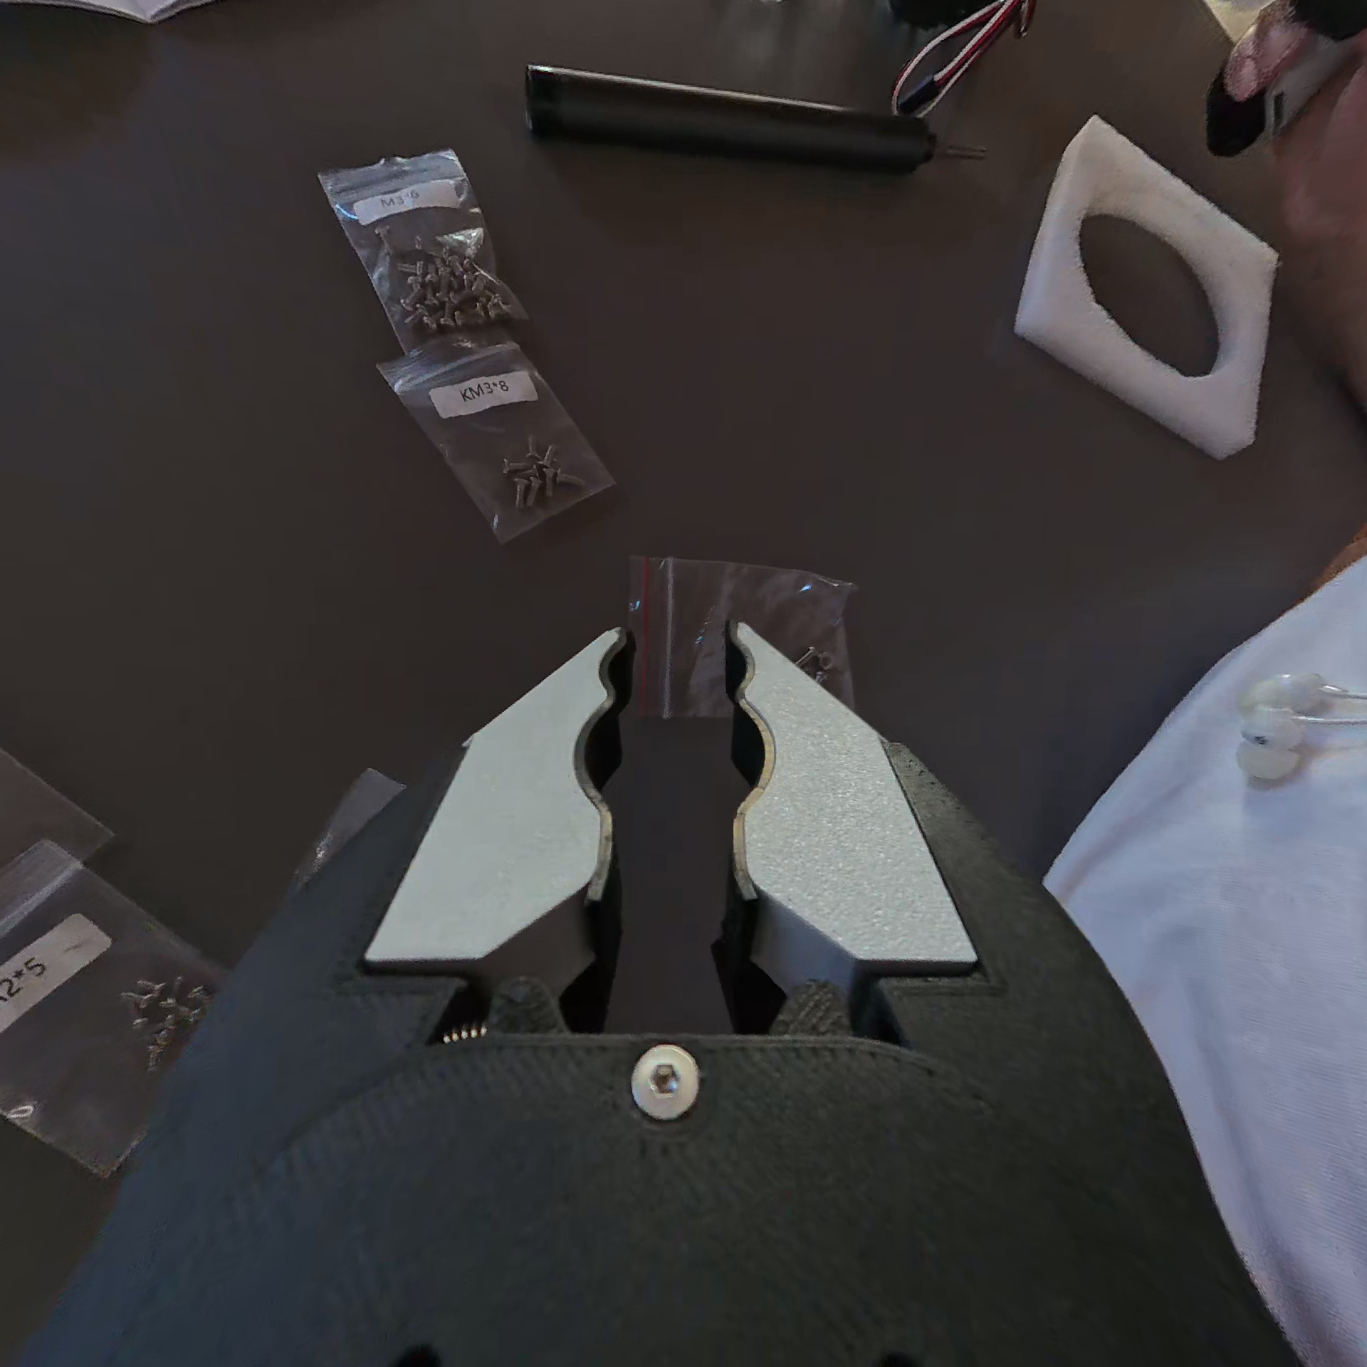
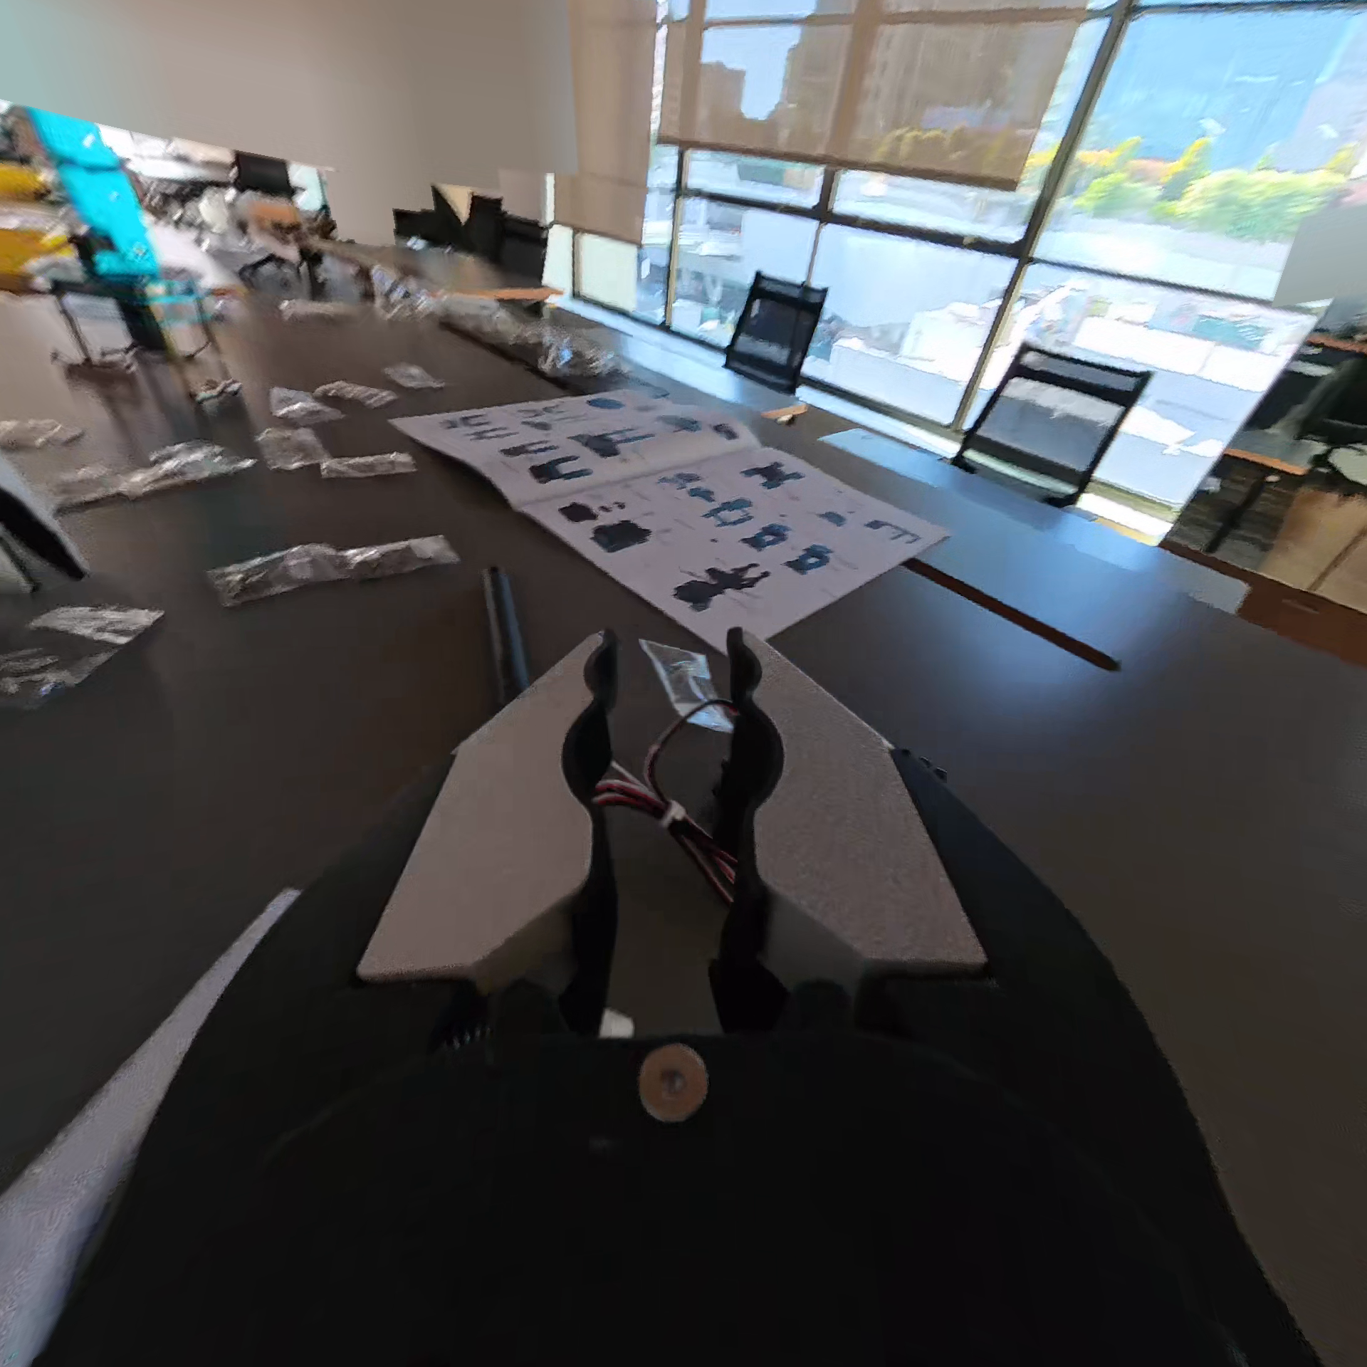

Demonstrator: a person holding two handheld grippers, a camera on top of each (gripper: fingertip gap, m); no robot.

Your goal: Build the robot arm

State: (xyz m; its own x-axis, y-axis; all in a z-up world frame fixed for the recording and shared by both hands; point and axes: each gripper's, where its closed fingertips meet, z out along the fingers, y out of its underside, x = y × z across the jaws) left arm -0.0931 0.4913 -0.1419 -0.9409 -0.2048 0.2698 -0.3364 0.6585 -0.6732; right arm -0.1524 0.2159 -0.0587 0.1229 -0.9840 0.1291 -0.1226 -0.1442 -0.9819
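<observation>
My left gripper (image 1: 679, 636) is open and low over the dark table (image 1: 814, 414). A small clear zip bag (image 1: 769, 614) with a red stripe and a few screws lies flat under its fingertips; part of it is hidden by the right finger. My right gripper (image 2: 672, 643) is open above the table. A bundle of red, white and black wires (image 2: 666, 806) shows in the gap between its fingers, close to the right finger. A small clear bag (image 2: 680, 673) lies just beyond the wires. I cannot tell whether the wires touch the fingers.
Two labelled screw bags (image 1: 436, 251) (image 1: 510, 444) and a black rod (image 1: 725, 111) lie ahead of the left gripper, a white foam piece with an oval hole (image 1: 1087, 185) to the right. A person in a white shirt (image 1: 1220, 962) sits at the right. An open booklet (image 2: 666, 503) and several bags (image 2: 325, 562) lie beyond. The grippers' ends are close to 30 cm from one another. Between my right fingertips and the black rod (image 1: 725, 111) there is roughly 15 cm. Look for it in the right wrist view (image 2: 498, 643) too.
</observation>
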